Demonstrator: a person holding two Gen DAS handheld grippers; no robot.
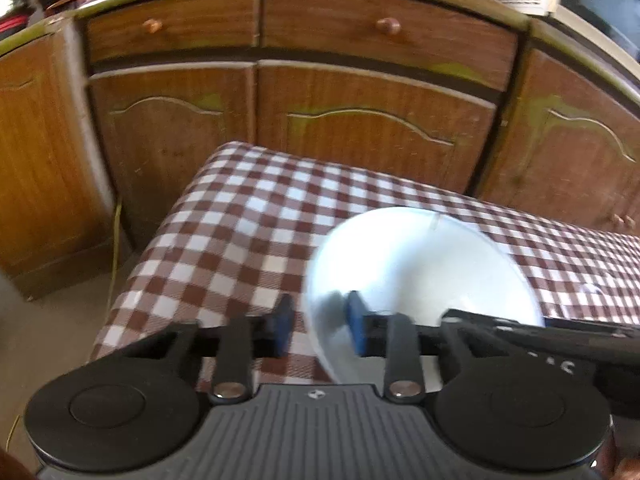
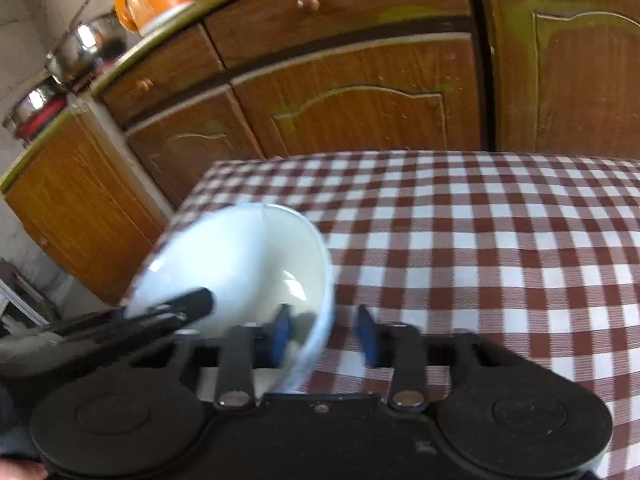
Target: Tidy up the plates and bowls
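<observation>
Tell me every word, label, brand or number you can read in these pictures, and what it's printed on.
No text can be read.
Small pale emblem on the left gripper body: a symbol, no letters.
Faint raised marks on the other gripper's arm at the right of the left wrist view: too blurred to read.
Paper scrap on the wall at the top of the right wrist view: cut off and blurred.
White bowl, checked tablecloth, wooden cabinets: no lettering visible.
</observation>
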